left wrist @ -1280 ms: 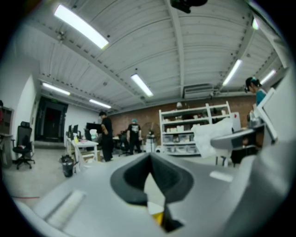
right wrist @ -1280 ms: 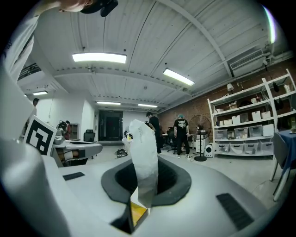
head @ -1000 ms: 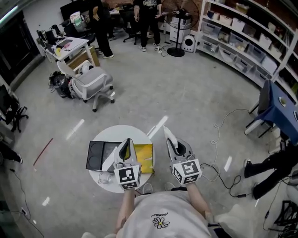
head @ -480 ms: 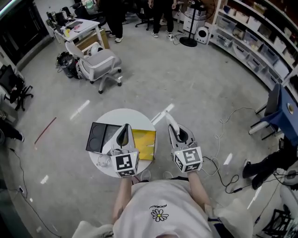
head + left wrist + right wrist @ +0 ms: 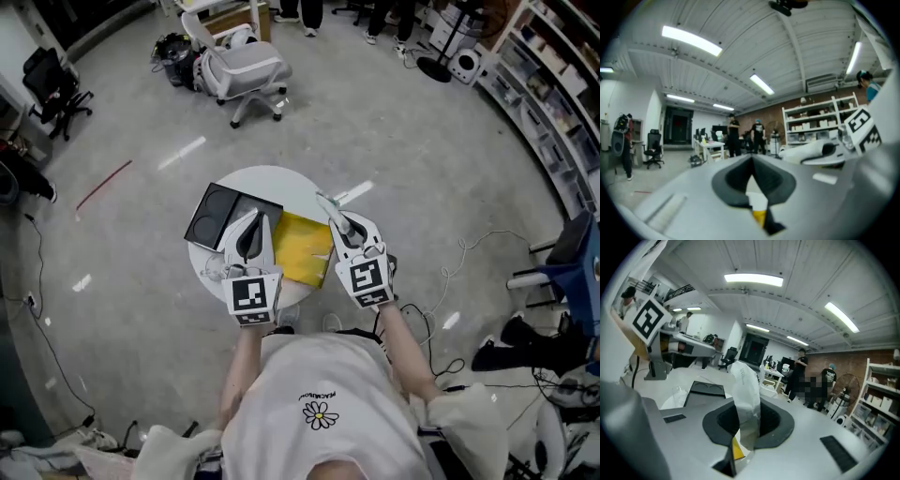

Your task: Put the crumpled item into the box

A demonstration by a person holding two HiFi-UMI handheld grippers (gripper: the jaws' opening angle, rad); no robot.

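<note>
A round white table (image 5: 281, 178) carries a black box (image 5: 214, 214) at its left and a flat yellow item (image 5: 302, 248) in the middle. My right gripper (image 5: 339, 225) hangs over the yellow item's right edge, shut on a crumpled silvery-white wrapper (image 5: 327, 205) that sticks out past its tips. In the right gripper view the wrapper (image 5: 746, 399) stands up between the jaws, with the black box (image 5: 708, 389) behind it. My left gripper (image 5: 251, 223) is above the table between box and yellow item, jaws together and empty. A crumpled clear plastic piece (image 5: 214, 272) lies beside it.
A grey office chair (image 5: 246, 66) stands on the concrete floor beyond the table. Shelving (image 5: 562, 103) lines the right wall. Cables (image 5: 469, 253) trail on the floor to the right. People stand at the far end of the room.
Both grippers have come forward over the table; the right one moved left from beside the table to above the yellow item, still holding the wrapper. The head view has tilted further down.
</note>
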